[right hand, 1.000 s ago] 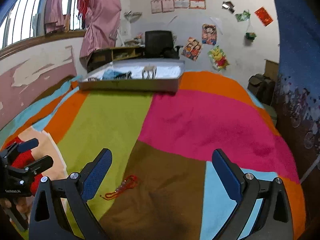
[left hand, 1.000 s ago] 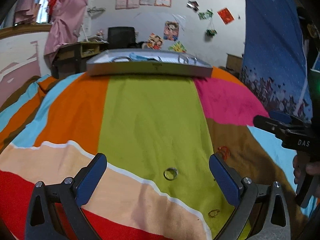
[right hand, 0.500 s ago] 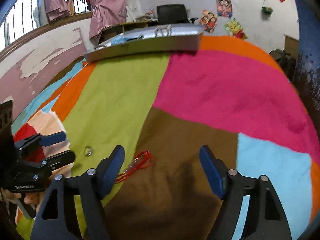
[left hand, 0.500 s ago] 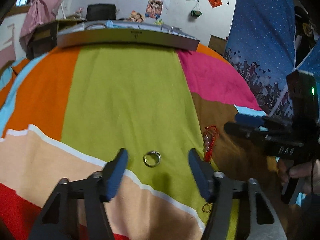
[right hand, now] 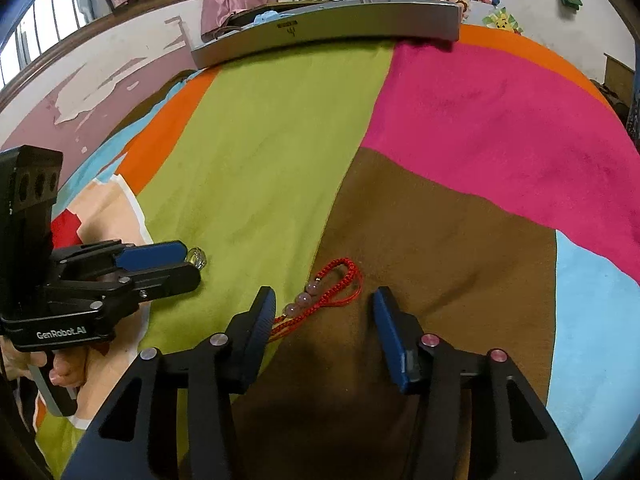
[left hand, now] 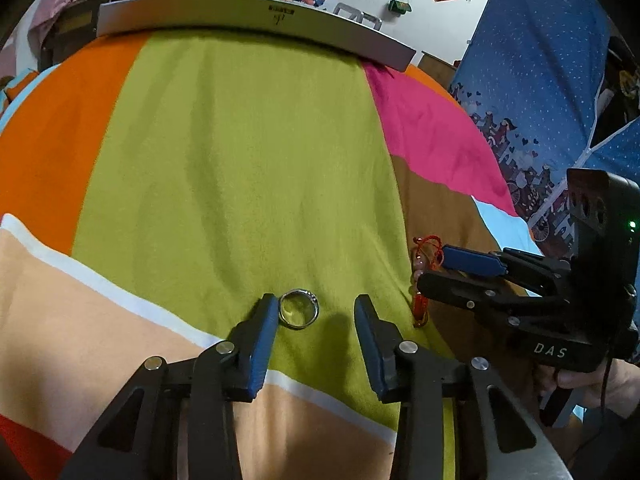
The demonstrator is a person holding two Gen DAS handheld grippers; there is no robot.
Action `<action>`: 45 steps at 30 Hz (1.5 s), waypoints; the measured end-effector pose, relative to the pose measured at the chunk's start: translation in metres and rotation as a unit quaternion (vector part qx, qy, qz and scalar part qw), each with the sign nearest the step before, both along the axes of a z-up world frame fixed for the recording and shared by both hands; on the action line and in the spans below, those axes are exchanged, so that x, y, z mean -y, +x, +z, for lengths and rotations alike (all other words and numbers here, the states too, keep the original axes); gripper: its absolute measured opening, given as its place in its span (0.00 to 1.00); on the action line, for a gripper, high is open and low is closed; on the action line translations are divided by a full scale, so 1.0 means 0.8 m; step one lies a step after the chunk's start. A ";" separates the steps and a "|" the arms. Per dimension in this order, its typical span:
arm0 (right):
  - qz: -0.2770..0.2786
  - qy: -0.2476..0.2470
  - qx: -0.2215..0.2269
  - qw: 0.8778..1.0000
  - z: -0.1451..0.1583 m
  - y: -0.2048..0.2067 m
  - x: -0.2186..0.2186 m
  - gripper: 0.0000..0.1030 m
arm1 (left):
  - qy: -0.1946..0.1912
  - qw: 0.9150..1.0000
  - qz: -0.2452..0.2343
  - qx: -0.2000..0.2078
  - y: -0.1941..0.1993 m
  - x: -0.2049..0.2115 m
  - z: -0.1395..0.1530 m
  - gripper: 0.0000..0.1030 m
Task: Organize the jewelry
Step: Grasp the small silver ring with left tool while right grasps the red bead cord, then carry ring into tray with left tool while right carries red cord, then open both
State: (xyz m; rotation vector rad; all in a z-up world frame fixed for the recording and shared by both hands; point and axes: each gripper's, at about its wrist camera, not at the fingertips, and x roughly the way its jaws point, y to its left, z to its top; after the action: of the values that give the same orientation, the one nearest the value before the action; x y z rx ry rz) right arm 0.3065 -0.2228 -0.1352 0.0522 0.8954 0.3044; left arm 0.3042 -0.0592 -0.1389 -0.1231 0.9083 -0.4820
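At the blanket's (left hand: 256, 152) near edge, the closing left gripper (left hand: 316, 316) straddled a silver ring (left hand: 298, 313); the right gripper (right hand: 324, 312), also closing, straddled a red beaded cord (right hand: 320, 300). The far-edge tray (left hand: 240, 20) perhaps held blue items.

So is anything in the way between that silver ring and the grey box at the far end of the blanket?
Nothing visible. The ring lies on the green stripe between the closing left gripper fingers, and that stripe runs bare up to the grey box. The red bracelet lies off to the side.
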 end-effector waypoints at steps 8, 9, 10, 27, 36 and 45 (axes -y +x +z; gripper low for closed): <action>0.004 -0.007 -0.005 1.000 -0.006 0.002 -0.009 0.42 | 0.011 1.000 0.012 -0.002 0.003 0.007 -0.006 0.26; 0.005 -0.008 -0.005 1.000 -0.008 0.002 -0.011 0.42 | 0.012 1.000 0.014 -0.003 0.003 0.007 -0.007 0.24; 0.004 -0.009 -0.006 1.000 -0.009 0.003 -0.012 0.42 | 0.012 1.000 0.015 -0.004 0.003 0.006 -0.007 0.23; 0.031 -0.018 -0.014 0.999 -0.012 0.007 -0.033 0.13 | 0.010 1.000 0.017 0.000 0.001 0.004 -0.009 0.20; 0.040 -0.009 0.003 0.999 0.000 0.004 -0.034 0.09 | 0.000 0.999 0.029 0.017 -0.006 -0.004 0.002 0.20; 0.001 0.025 0.059 0.998 0.038 0.002 0.002 0.09 | 0.023 0.996 0.040 0.073 -0.019 0.002 0.046 0.20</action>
State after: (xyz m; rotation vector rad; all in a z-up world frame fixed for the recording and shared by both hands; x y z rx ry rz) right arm 0.3080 -0.2247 -0.1048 0.0782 0.7718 0.3279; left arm 0.2891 -0.0604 -0.1023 -0.0810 0.7680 -0.3894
